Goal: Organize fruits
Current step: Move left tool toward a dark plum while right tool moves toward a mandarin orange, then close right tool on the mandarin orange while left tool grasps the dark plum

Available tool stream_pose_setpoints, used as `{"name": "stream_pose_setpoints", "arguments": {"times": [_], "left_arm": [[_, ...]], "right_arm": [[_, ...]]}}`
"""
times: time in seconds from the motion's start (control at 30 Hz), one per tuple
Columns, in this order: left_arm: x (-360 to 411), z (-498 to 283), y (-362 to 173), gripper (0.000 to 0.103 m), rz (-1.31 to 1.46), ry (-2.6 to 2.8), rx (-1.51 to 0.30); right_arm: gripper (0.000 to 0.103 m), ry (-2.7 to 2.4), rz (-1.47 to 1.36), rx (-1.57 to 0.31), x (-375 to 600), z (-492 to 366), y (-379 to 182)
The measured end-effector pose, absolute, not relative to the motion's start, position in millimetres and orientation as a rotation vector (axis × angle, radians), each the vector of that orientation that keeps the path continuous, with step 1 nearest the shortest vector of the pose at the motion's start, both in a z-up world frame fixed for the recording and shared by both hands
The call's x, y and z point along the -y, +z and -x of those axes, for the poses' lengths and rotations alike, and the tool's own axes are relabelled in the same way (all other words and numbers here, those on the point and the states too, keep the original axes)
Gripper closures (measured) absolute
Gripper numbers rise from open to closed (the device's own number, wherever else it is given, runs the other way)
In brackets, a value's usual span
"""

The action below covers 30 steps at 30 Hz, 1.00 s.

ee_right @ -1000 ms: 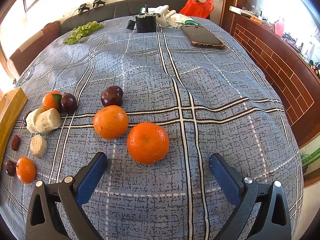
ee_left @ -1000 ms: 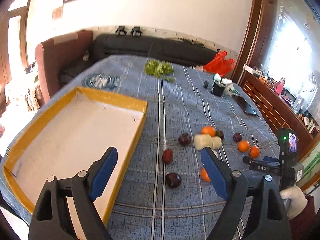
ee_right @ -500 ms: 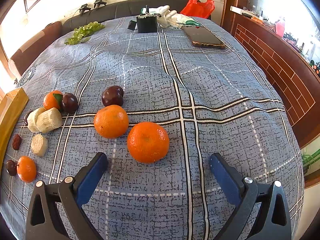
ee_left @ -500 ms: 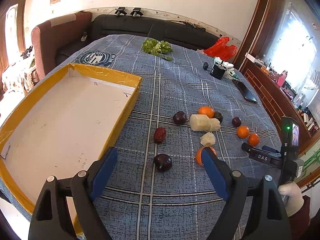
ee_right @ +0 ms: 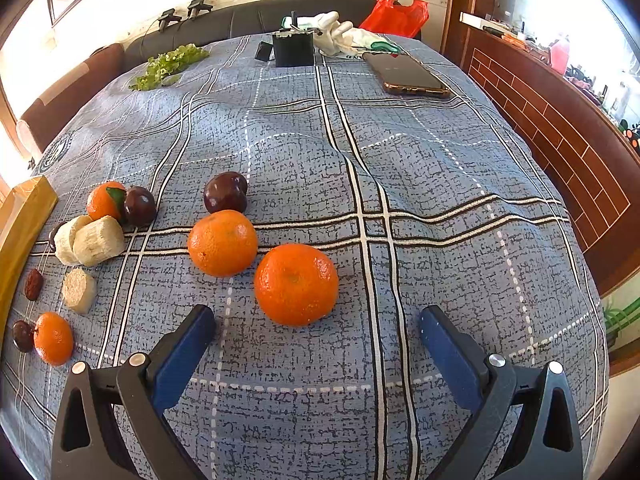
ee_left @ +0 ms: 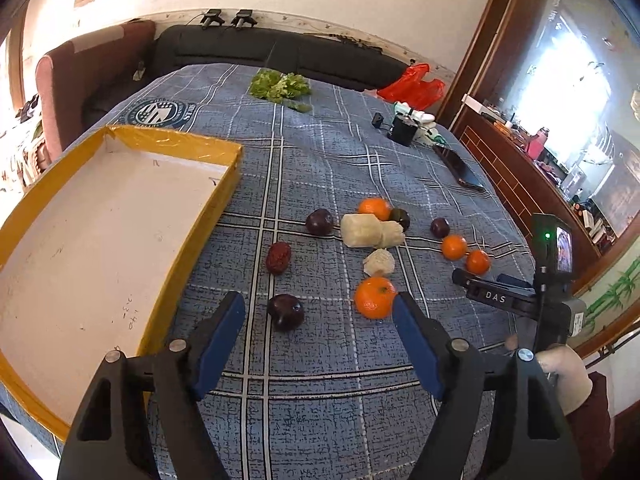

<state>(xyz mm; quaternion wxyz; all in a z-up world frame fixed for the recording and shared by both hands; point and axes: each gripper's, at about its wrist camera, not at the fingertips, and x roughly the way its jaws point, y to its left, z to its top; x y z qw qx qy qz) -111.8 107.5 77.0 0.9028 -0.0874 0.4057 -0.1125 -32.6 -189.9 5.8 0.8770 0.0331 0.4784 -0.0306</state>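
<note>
Fruit lies scattered on a blue plaid tablecloth (ee_left: 320, 392). My left gripper (ee_left: 318, 320) is open and empty, with a dark plum (ee_left: 285, 312) between its fingers and an orange (ee_left: 374, 297) by the right fingertip. A red date (ee_left: 278, 257), banana pieces (ee_left: 370, 231) and more plums and oranges lie beyond. My right gripper (ee_right: 318, 334) is open and empty, just short of an orange (ee_right: 296, 284). A second orange (ee_right: 222, 242) and a plum (ee_right: 225, 197) lie behind it. The right gripper also shows in the left wrist view (ee_left: 496, 298).
A white tray with a yellow rim (ee_left: 212, 200) sits at the left, its edge visible in the right wrist view (ee_right: 24, 220). At the far end lie lettuce (ee_left: 280, 86), a phone (ee_right: 406, 74), a black box (ee_right: 293, 48), white gloves and a red bag (ee_left: 412, 86).
My left gripper has moved right, away from the tray and toward the fruit, bringing the dark plum between its fingers. My right gripper has barely moved.
</note>
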Motion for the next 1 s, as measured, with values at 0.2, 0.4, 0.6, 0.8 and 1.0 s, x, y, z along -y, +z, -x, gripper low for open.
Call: {"name": "stream_pose_setpoints", "arguments": {"times": [0.2,0.4,0.6,0.8,1.0], "left_arm": [[-103,114,81,0.027,0.157,-0.239,-0.827],[-111,109,80,0.027,0.187,-0.228,-0.834],[-114,108,77,0.027,0.191,-0.209,-0.835],[-126,115,91,0.027,0.182,-0.186,-0.778],[-156,112,88,0.027,0.235,-0.133,-0.786]], "right_arm": [[0.000,-0.063,-0.069,-0.997,190,33,6],[0.000,-0.063,-0.070,-0.997,191,34,5],[0.000,-0.064,-0.068,-0.994,190,34,6],[0.014,-0.043,-0.029,-0.985,186,49,18],[0.014,0.062,-0.043,-0.817,167,88,63]]}}
